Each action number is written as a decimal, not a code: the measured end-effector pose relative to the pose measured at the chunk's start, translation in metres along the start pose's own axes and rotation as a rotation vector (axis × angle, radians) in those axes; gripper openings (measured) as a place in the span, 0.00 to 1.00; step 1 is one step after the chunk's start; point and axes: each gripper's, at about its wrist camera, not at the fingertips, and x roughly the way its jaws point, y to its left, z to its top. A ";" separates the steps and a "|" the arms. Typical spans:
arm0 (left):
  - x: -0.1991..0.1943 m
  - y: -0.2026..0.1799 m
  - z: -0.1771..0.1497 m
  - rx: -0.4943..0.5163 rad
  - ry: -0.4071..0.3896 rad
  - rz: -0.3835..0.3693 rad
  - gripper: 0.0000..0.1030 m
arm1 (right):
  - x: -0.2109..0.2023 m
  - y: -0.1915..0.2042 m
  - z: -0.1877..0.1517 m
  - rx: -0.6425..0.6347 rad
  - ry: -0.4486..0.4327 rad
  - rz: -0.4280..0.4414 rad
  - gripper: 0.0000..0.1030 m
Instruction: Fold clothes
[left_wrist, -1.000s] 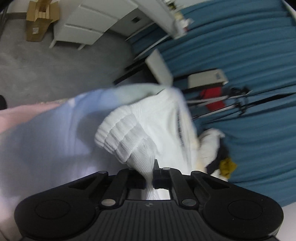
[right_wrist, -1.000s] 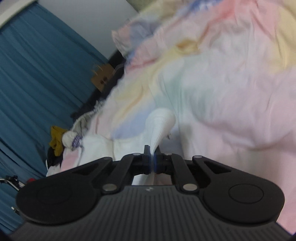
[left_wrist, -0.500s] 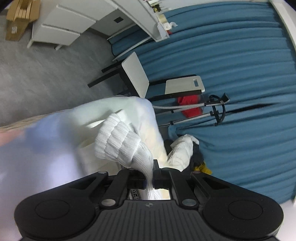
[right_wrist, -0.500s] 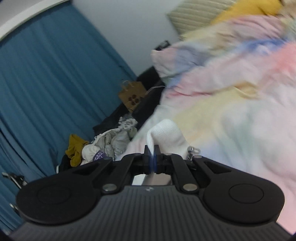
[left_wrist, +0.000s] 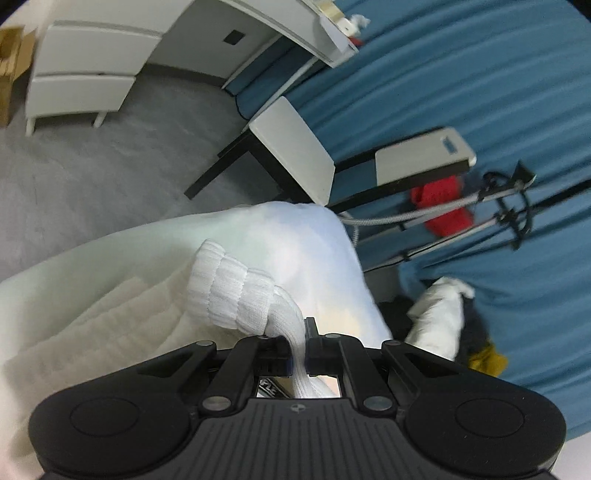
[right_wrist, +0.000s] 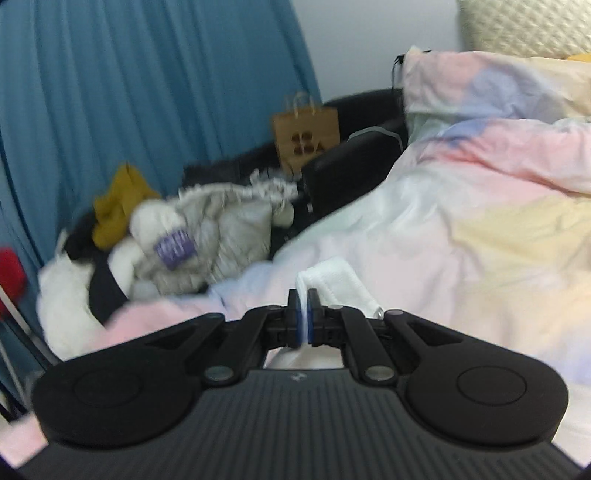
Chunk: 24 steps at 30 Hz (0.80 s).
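A white ribbed knit garment (left_wrist: 236, 295) is pinched at its thick cuff-like edge by the left gripper (left_wrist: 300, 345), jaws nearly fully closed on the fabric, which passes down between the pads and out of view below. A flatter white hem (right_wrist: 334, 280), probably the same garment though that cannot be confirmed, is clamped in the right gripper (right_wrist: 303, 317), jaws all but shut with only a thin layer of cloth between the blue pads. Two edges gripped at once suggests the piece is being stretched or carried for laying out; no fold is seen yet. The garment is held just above a pastel pink, yellow and blue patterned duvet (right_wrist: 480, 206) on a bed, likely used as the folding surface; a cream quilted mattress edge (left_wrist: 92, 306) is seen beneath in the left view. Beside the bed an unsorted heap of clothes (right_wrist: 177, 236) lies on dark furniture, with a mustard item, a grey-white puffy piece and white items in it, presumably waiting for folding. A brown paper bag (right_wrist: 306, 134) stands behind the heap; its contents are not visible. Blue pleated curtains (left_wrist: 498, 92), a white chair (left_wrist: 295, 147) and a white drawer unit (left_wrist: 85, 70), drawers closed, fill the background.
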 end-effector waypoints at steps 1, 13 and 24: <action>0.006 -0.003 -0.001 0.027 -0.004 0.005 0.08 | 0.009 0.000 -0.005 -0.006 0.012 0.000 0.06; -0.081 0.018 -0.023 0.069 -0.047 -0.220 0.74 | -0.054 -0.052 0.005 0.230 -0.014 0.232 0.75; -0.146 0.090 -0.099 -0.102 0.108 -0.209 0.81 | -0.175 -0.168 -0.092 0.697 0.044 0.166 0.75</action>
